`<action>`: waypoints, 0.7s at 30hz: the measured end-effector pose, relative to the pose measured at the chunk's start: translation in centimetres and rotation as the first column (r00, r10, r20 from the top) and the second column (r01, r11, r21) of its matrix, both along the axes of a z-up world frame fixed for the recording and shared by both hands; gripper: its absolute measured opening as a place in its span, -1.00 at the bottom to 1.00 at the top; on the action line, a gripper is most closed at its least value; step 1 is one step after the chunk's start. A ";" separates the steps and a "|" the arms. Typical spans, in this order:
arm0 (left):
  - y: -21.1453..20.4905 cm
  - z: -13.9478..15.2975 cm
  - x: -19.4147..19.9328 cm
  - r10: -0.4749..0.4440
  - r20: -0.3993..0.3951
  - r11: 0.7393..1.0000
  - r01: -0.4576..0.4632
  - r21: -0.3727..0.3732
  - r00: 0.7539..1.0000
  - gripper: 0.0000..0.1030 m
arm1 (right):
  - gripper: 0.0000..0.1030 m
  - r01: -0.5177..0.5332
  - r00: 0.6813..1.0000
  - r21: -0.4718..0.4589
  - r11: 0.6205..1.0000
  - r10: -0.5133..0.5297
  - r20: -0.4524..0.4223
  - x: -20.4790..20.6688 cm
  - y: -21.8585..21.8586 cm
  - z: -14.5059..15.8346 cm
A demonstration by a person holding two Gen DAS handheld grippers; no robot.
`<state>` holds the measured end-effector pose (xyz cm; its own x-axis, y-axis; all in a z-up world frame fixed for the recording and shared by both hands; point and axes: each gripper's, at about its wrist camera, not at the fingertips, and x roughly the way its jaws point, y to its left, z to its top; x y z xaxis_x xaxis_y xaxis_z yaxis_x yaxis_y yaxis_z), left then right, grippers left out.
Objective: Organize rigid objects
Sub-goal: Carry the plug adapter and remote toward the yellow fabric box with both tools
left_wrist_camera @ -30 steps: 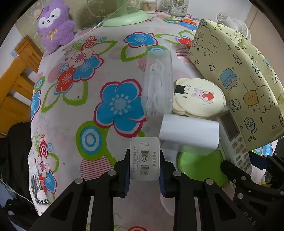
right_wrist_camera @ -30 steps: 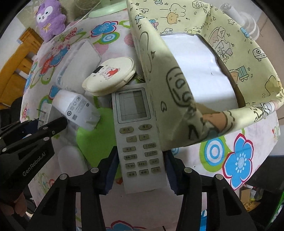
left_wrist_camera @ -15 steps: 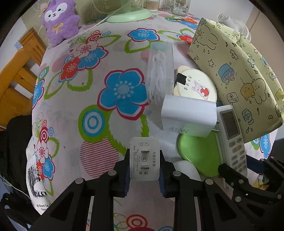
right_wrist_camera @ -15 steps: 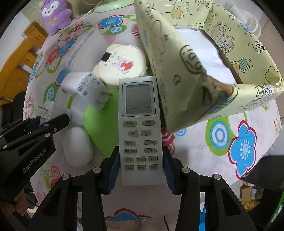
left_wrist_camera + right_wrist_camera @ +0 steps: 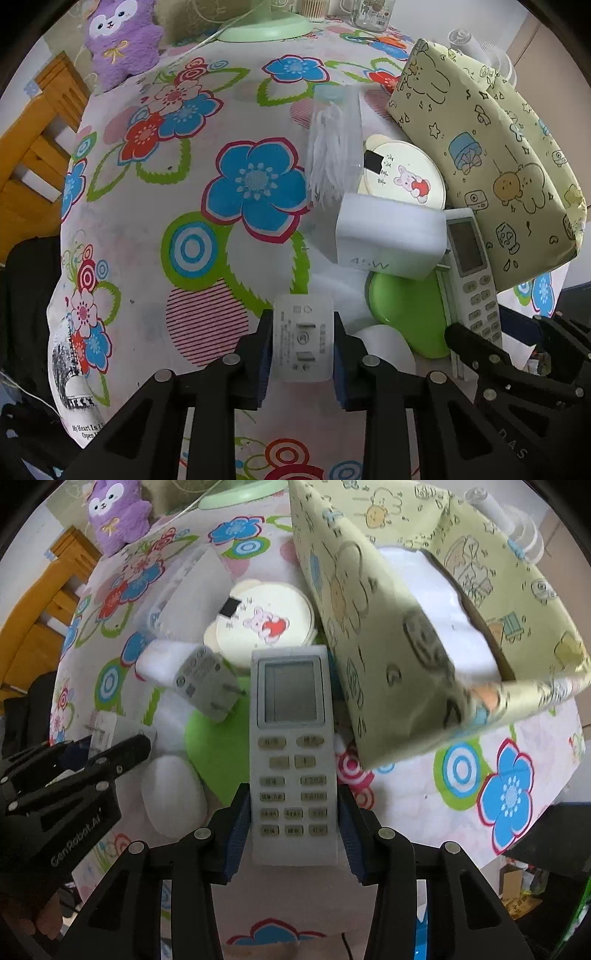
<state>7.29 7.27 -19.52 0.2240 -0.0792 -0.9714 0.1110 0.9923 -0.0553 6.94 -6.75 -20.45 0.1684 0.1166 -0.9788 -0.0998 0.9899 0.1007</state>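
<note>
The remote control (image 5: 293,753) is gripped at its lower, button end between the blue pads of the right gripper (image 5: 293,834); its screen end points toward the fabric storage box (image 5: 424,635). In the right wrist view the remote is seen lifted above the table, over a green round lid (image 5: 218,746). The small white charger (image 5: 303,338) is clamped between the pads of the left gripper (image 5: 302,363), with its printed face and two prongs turned to the camera; the jaws have opened by a very small amount, but the pads are seen pressing on both sides of the charger.

Just beyond the small charger, a bigger white adapter (image 5: 388,240) marked 45W is lying, partly on the green lid. A round cream tin (image 5: 402,177) with a rabbit picture is placed behind the adapter, touching the side of the yellow-green box. A clear plastic box (image 5: 334,155) with white pieces inside is standing beside the tin. A white oval object (image 5: 173,797) is resting on the flowered tablecloth (image 5: 184,184) near the green lid.

The storage box, printed with cartoon figures, is open at the top, and a white lining is seen inside it. At the far edge of the table a purple plush toy (image 5: 122,40) is sitting, and the pale green base of a fan (image 5: 266,29) is seen beside it.
</note>
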 end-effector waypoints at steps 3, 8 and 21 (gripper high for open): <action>0.0 -0.2 0.4 -0.008 -0.006 1.000 0.008 -0.003 1.000 -0.41 | -0.05 0.005 1.000 -0.026 1.000 -0.004 0.027 0.4 0.3 0.3; -0.6 -0.7 0.7 -0.041 -0.017 0.999 0.042 0.021 0.999 -0.49 | -0.06 0.034 0.999 -0.036 0.999 -0.033 0.030 1.9 0.8 0.0; -1.2 1.7 -0.3 -0.028 -0.005 1.000 0.028 -0.005 1.000 -0.52 | -0.08 -0.024 0.998 -0.058 0.998 0.027 0.048 1.1 1.5 1.9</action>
